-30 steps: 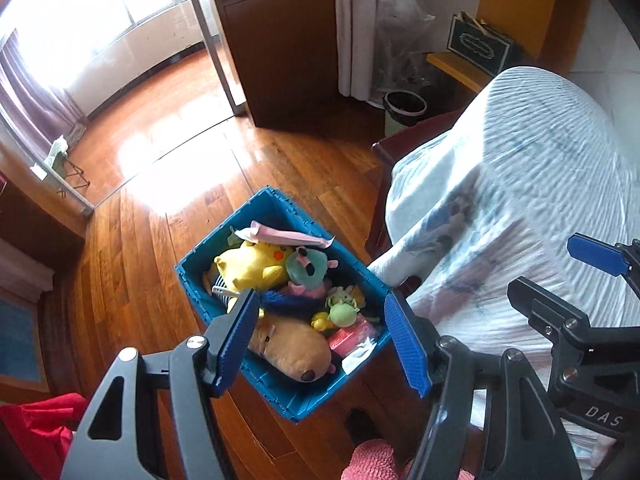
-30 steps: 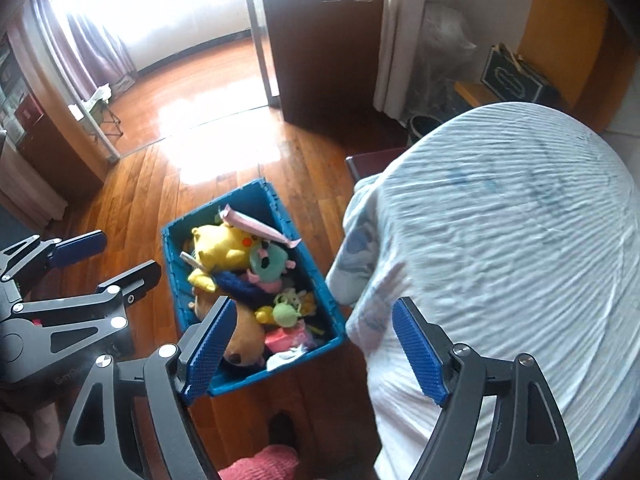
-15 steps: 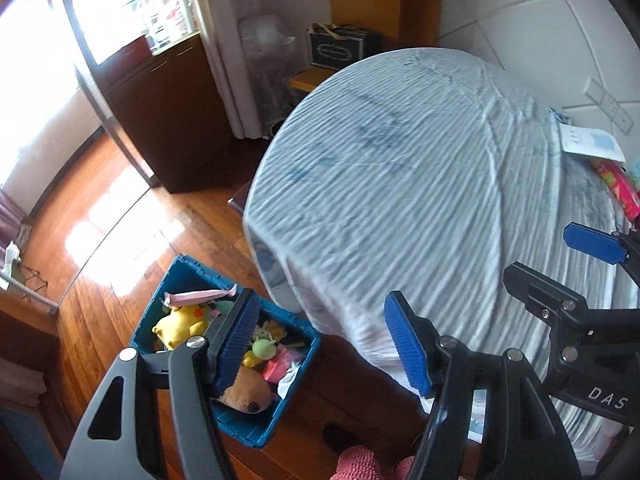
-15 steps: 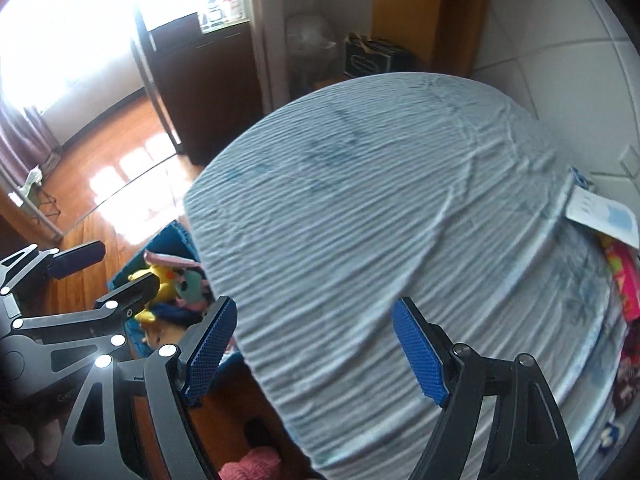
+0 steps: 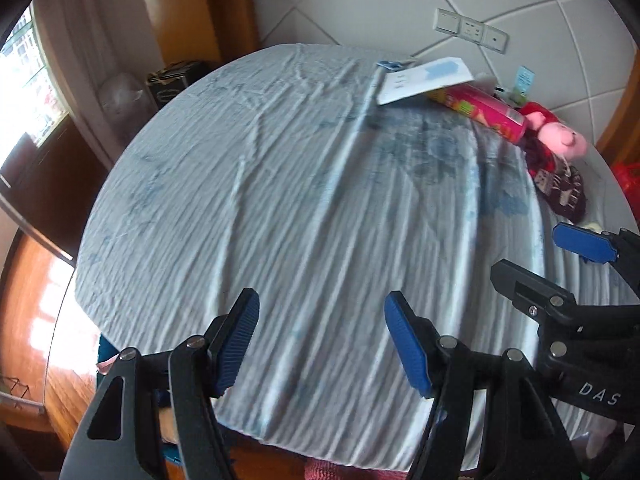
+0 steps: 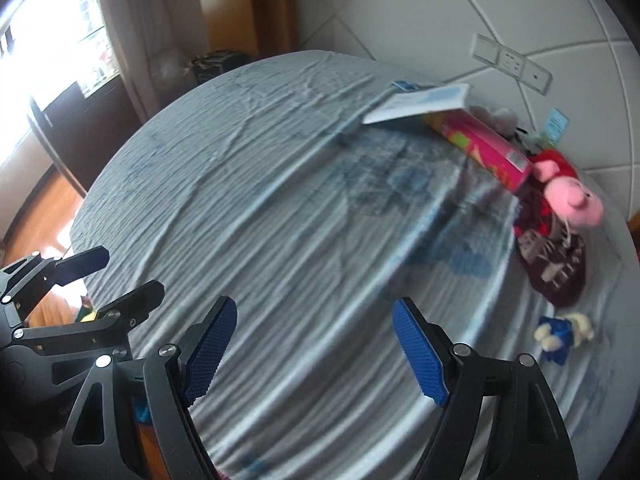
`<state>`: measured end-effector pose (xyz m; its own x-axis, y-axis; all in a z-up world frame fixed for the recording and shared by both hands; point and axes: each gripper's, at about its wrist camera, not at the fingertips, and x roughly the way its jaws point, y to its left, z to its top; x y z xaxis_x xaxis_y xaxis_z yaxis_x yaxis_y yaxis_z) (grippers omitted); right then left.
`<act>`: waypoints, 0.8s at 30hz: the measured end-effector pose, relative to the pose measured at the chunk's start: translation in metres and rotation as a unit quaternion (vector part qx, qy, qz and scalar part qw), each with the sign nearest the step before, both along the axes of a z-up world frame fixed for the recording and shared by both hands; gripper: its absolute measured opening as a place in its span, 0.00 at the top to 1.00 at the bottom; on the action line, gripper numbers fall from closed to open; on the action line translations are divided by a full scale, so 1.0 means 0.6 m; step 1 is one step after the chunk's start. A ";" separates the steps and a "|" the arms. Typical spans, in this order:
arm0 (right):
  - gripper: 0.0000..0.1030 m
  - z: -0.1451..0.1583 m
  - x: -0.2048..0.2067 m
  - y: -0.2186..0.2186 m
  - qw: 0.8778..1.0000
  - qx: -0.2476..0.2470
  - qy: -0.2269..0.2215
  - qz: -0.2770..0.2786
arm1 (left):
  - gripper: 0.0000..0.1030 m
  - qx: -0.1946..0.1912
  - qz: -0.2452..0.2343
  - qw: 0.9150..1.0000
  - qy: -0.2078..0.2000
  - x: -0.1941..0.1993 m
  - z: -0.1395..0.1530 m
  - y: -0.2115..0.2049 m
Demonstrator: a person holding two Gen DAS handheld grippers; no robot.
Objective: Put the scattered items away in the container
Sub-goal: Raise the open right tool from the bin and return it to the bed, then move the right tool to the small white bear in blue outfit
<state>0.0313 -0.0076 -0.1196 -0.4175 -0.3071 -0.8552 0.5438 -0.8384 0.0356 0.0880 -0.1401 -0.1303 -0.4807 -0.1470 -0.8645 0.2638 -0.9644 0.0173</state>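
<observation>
Left wrist view: left gripper (image 5: 322, 344) over the bed (image 5: 280, 200), blue pads (image 5: 236, 344) parted about halfway, nothing between. Right gripper (image 5: 536, 264) just to the right, also over the sheet. Wide bare sheet ahead, clear up to the far edge at the wall. Near edge of the bed just below the fingers; corner of the blue bin (image 5: 105, 356) peeking out under the left edge, on the wood floor (image 5: 24, 300).

Right wrist view: right gripper (image 6: 316, 348) parted wide, empty, over bare sheet; left gripper (image 6: 108, 276) beside it at the left.

Clustered along the far right edge: one white card (image 6: 420, 106), one pink tube (image 6: 484, 148), one pink pig plush (image 6: 568, 196), one dark patterned cloth (image 6: 552, 264). Apart, nearer the right fingers: one small blue toy (image 6: 560, 332). Small items behind the tube too blurred to count.
</observation>
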 end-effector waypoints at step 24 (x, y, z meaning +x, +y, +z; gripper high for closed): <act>0.13 0.018 -0.092 0.359 0.973 0.009 -0.004 -0.230 | 0.37 -0.014 -0.200 0.980 -0.003 -0.170 0.004 0.299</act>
<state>-0.0238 0.2077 -0.1087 -0.5009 -0.0746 -0.8623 0.1103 -0.9937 0.0219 -0.0140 0.0395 -0.1276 -0.4997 0.0285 -0.8658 -0.1362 -0.9896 0.0460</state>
